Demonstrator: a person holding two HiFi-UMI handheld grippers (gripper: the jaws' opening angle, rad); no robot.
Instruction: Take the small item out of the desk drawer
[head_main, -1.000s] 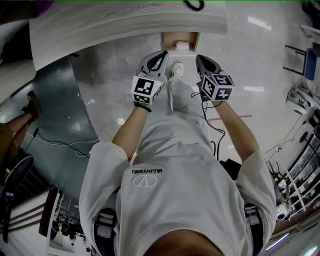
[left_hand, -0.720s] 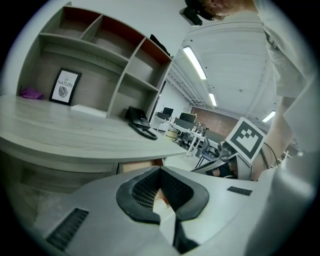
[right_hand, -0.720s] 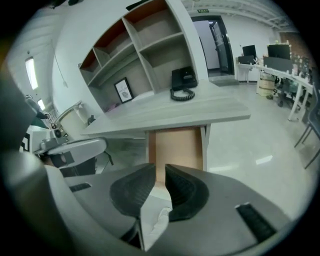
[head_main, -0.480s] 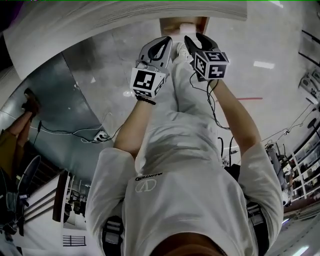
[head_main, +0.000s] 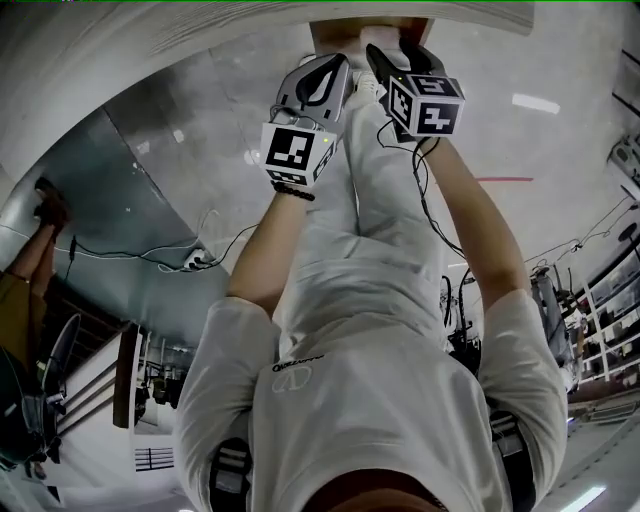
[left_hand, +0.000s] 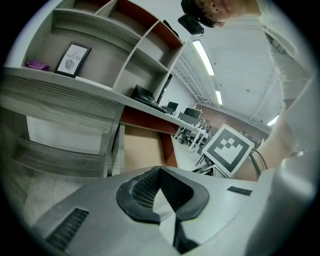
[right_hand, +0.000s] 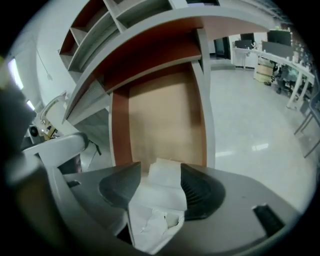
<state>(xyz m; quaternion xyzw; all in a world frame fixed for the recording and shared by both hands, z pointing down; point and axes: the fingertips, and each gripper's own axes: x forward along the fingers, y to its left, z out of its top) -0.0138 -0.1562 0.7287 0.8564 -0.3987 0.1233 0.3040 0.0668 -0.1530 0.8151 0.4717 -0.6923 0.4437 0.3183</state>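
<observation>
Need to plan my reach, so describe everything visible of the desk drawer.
The desk drawer stands pulled open beneath the grey wood-grain desktop. It is long and narrow, with a bare tan board floor and reddish-brown side walls. A white folded item sits at its near end; nothing else shows inside.

— What carries everything here?
— A grey wooden desk (left_hand: 60, 97), with a set of open shelves (left_hand: 127, 60) standing on its top.
— And on the top itself?
— A framed picture (left_hand: 72, 59) stands at the back, with a purple thing (left_hand: 36, 64) just beside it. A dark telephone (left_hand: 145, 95) sits further along.
— Below the top?
— A drawer (right_hand: 165, 115) stands open, with a tan bottom and reddish sides. A small white item (right_hand: 164, 174) lies at its near end.
— The floor?
— The floor (head_main: 210, 110) is grey and glossy. A thin cable (head_main: 120, 252) lies on it, beside what looks like a socket strip (head_main: 195, 262).
</observation>
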